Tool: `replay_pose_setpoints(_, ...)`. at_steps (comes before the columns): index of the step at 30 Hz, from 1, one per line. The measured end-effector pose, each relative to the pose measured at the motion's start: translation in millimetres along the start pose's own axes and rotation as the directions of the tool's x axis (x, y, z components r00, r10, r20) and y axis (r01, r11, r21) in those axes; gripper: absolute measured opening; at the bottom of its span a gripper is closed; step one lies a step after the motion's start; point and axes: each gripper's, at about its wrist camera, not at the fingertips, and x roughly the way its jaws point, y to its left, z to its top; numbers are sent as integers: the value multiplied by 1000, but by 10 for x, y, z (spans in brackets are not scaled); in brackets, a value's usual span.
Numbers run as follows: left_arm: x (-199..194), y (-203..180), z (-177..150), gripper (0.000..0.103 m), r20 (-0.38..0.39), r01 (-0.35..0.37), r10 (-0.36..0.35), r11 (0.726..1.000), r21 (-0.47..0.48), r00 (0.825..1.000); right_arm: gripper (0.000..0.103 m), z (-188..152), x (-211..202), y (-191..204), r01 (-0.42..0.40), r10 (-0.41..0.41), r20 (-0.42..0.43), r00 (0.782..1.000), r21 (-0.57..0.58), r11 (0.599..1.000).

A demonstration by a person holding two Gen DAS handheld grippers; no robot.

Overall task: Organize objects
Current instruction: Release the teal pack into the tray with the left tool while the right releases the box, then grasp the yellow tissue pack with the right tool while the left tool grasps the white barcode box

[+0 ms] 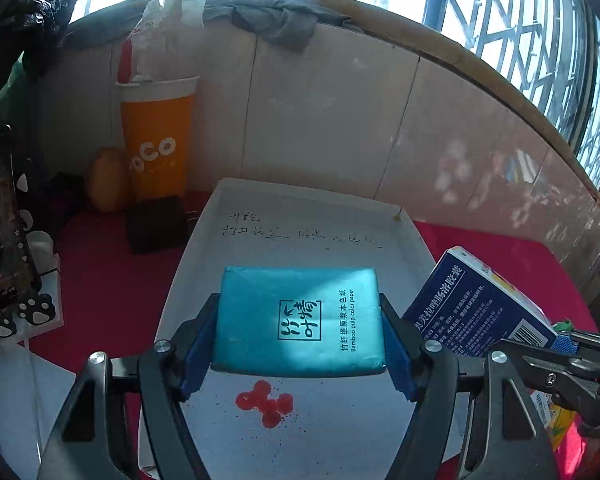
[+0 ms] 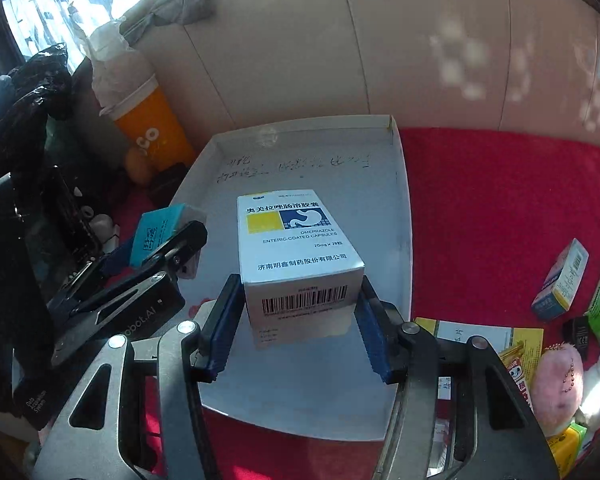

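— Red bench (image 2: 500,208), white tray (image 2: 400,208). Labels?
— Left tool (image 1: 296,340) grips a teal pack (image 1: 298,316), "Bamboo pulp color paper"; right tool (image 2: 296,328) clamps a box (image 2: 300,256), "OMEPRAZOLE ENTERIC-COATED CAPSULES". Both over the tray.

Showing a counter (image 2: 500,200) spread with red cloth, backing onto a low wall (image 1: 340,128) of pale tiles. Rising above it, windows (image 1: 520,20) with white lattice bars, letting in strong daylight. Casting soft bright patches across the tiles at right. Draping a grey cloth (image 1: 280,20) over the ledge.
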Motion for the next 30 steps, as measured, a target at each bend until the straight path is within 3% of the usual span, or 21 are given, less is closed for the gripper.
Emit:
replay_pose_setpoints(1,44,6,7,73,-4,-10,10,1000,2,1000,56,6,-6,3,2,-2,14,1000,-5,1000)
replay_pose_setpoints(4,134,45,16,74,-9,-32,32,999,-8,999,93,25,-68,29,23,-21,55,998,-28,999)
replay_pose_setpoints(6,179,96,26,74,-9,-42,42,999,-34,999,101,25,-184,18,51,-47,109,993,-37,998)
replay_pose_setpoints(8,200,142,40,80,-5,-41,40,997,-58,999,103,18,-292,2,55,-49,147,988,-39,998)
replay_pose_setpoints(11,113,174,46,103,61,-89,93,994,-66,994,103,-4,-449,-8,53,-45,184,982,-39,998)
replay_pose_setpoints(18,-64,137,35,103,123,-139,146,988,-63,982,103,-149,-839,-71,36,-22,235,972,-57,998)
replay_pose_setpoints(24,-298,52,6,103,168,-123,134,990,-74,977,103,-345,-1430,-378,-5,18,320,947,-41,999)
replay_pose_setpoints(27,-447,-14,-23,103,199,-91,105,993,-78,974,103,-491,-1857,-663,-24,28,402,915,-16,1000)
replay_pose_setpoints(30,-624,-72,-76,103,223,20,1,995,-95,975,103,-631,-2284,-1025,18,-30,493,870,29,999)
